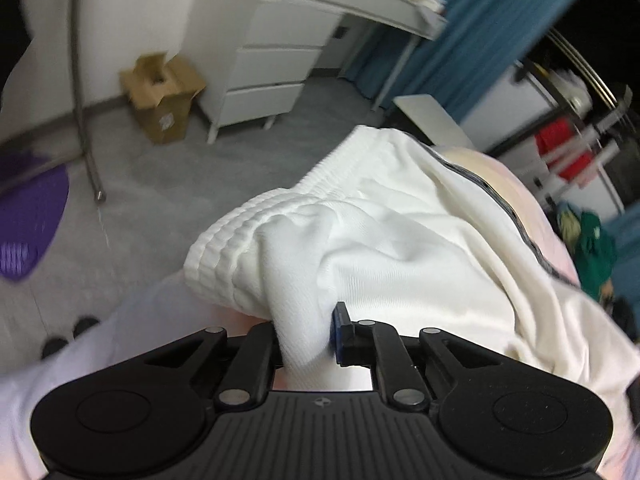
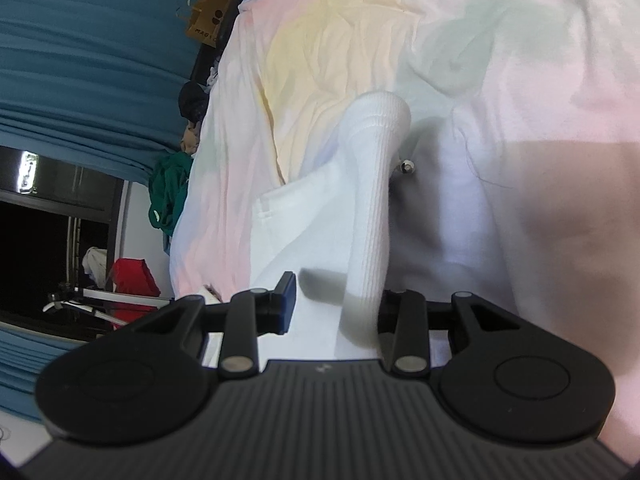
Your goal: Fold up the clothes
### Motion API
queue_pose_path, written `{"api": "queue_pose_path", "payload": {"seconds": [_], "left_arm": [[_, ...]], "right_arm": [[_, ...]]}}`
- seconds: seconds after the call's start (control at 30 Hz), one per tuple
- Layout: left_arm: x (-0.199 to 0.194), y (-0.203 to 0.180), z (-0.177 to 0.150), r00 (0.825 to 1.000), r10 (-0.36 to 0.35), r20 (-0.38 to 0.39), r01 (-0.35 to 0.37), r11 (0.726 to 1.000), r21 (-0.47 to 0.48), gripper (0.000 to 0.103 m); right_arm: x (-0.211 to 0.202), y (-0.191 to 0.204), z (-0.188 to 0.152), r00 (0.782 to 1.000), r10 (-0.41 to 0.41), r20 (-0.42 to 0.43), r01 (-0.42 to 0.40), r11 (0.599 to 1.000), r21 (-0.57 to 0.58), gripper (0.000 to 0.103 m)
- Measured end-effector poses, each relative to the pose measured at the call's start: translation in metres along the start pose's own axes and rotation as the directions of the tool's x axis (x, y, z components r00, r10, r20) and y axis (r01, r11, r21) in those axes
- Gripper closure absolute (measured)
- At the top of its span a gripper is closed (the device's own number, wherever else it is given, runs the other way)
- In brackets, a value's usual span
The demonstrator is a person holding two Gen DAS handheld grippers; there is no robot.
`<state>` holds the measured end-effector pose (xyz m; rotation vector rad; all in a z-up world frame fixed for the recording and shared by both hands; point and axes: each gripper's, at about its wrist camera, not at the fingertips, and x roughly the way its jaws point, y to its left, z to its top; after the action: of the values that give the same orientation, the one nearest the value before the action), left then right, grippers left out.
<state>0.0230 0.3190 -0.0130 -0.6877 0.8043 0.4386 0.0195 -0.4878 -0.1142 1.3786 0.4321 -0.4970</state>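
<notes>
Your left gripper pinches a fold of one white knit garment with a ribbed elastic waistband, the cloth bunched between its jaws and spreading ahead and to the right of them over the pastel tie-dye sheet. Only one blue finger pad shows; the other is buried in fabric. A dark stripe runs along the garment's far right edge.

Your right gripper grips the same white garment by a ribbed band that rises straight ahead between the jaws. Again one blue pad is visible at left, the right one hidden behind the band. One small metal-tipped end, too small to identify, pokes out just right of the band.

Beyond the left gripper, blurred: one open cardboard box, one white three-drawer unit, one purple mat cut off at the left edge. Left of the right gripper hang blue curtains.
</notes>
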Motion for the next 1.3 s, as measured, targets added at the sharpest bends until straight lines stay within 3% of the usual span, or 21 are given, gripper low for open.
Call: {"api": "queue_pose_path", "payload": {"seconds": [0.17, 0.2, 0.27, 0.3, 0.47, 0.6, 0.7, 0.83, 0.97, 1.1, 1.3], "left_arm": [[-0.007, -0.007, -0.004, 1.000, -0.015, 0.007, 0.014, 0.997, 0.078, 0.079], [-0.012, -0.010, -0.006, 1.000, -0.004, 0.016, 0.002, 0.995, 0.099, 0.067], [-0.029, -0.020, -0.011, 0.998, 0.027, 0.055, -0.036, 0.985, 0.171, 0.052], [-0.039, -0.025, -0.013, 0.997, 0.031, 0.070, -0.045, 0.978, 0.202, 0.050], [-0.080, -0.053, -0.025, 0.990, -0.055, 0.128, 0.015, 0.955, 0.295, 0.042], [-0.083, -0.091, -0.040, 0.983, -0.137, 0.125, 0.087, 0.935, 0.343, 0.041], [-0.067, -0.127, -0.060, 0.976, -0.196, 0.094, 0.146, 0.910, 0.387, 0.041], [-0.030, -0.177, -0.099, 0.970, -0.244, 0.014, 0.211, 0.867, 0.452, 0.041], [0.010, -0.222, -0.135, 0.965, -0.252, -0.069, 0.253, 0.835, 0.488, 0.041], [0.043, -0.254, -0.163, 0.961, -0.263, -0.089, 0.270, 0.809, 0.522, 0.041], [0.079, -0.270, -0.193, 0.951, -0.297, -0.088, 0.292, 0.762, 0.578, 0.041]], "right_arm": [[0.004, 0.005, 0.003, 0.998, 0.040, -0.038, -0.040, 0.999, 0.010, 0.066], [0.004, 0.006, 0.004, 0.998, 0.048, -0.045, -0.048, 0.999, 0.012, 0.066], [0.006, 0.008, 0.005, 0.996, 0.065, -0.060, -0.064, 0.998, 0.017, 0.066], [0.007, 0.009, 0.005, 0.995, 0.073, -0.068, -0.071, 0.997, 0.019, 0.066], [0.010, 0.013, 0.009, 0.988, 0.113, -0.105, -0.110, 0.993, 0.032, 0.066], [0.023, 0.009, 0.022, 0.978, 0.144, -0.149, -0.127, 0.985, 0.116, 0.065], [0.039, 0.004, 0.033, 0.972, 0.152, -0.178, -0.122, 0.978, 0.170, 0.065], [0.068, -0.011, 0.047, 0.945, 0.231, -0.230, -0.164, 0.947, 0.277, 0.065], [0.081, -0.026, 0.051, 0.927, 0.311, -0.210, -0.213, 0.897, 0.388, 0.065], [0.089, -0.025, 0.051, 0.930, 0.305, -0.207, -0.220, 0.910, 0.352, 0.065], [0.101, -0.023, 0.057, 0.917, 0.319, -0.240, -0.238, 0.919, 0.314, 0.065]]}}
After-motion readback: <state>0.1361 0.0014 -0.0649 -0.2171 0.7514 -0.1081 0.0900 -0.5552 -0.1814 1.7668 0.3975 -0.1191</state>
